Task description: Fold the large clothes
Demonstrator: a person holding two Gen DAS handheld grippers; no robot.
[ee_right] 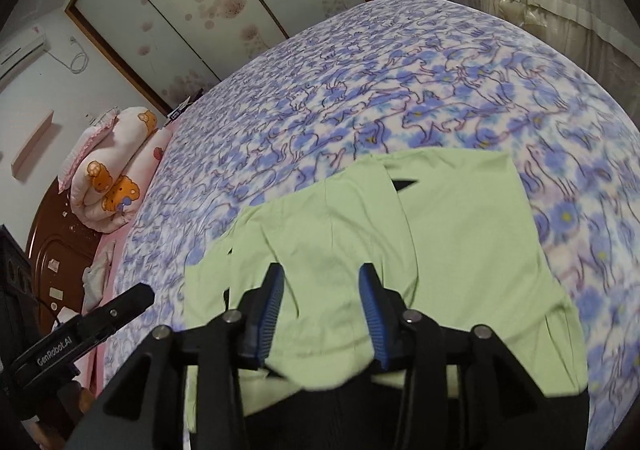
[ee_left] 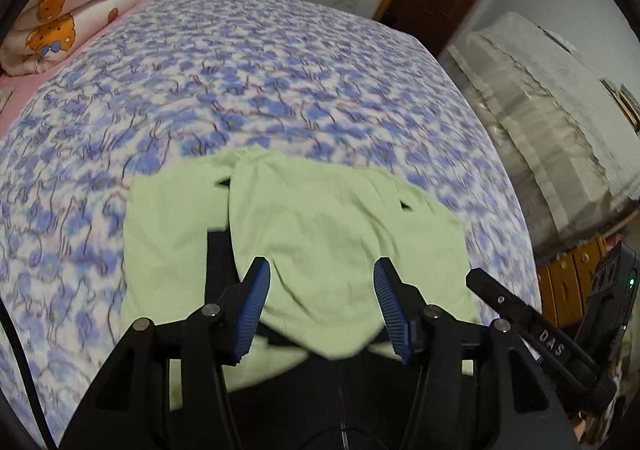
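A bed (ee_left: 280,70) in blue-flowered cover bears a light green garment (ee_left: 320,234) and rolled quilt (ee_left: 68,14).

The blue floral bedspread (ee_left: 280,82) is lying wide and bare beyond the pale green garment (ee_left: 320,234), giving open room straight ahead and off to the left. The garment itself is covering the near stretch of the bed, right under both sets of jaws. At the far left corner, a rolled pink quilt (ee_left: 68,18) is sitting on the bed, blocking that end. Off the bed's right edge, a covered piece of furniture (ee_left: 540,122) is standing close, narrowing that side. The right gripper (ee_left: 520,314) is reaching in just beside the left gripper (ee_left: 320,302), crowding the near right; both are standing open with nothing pinched.
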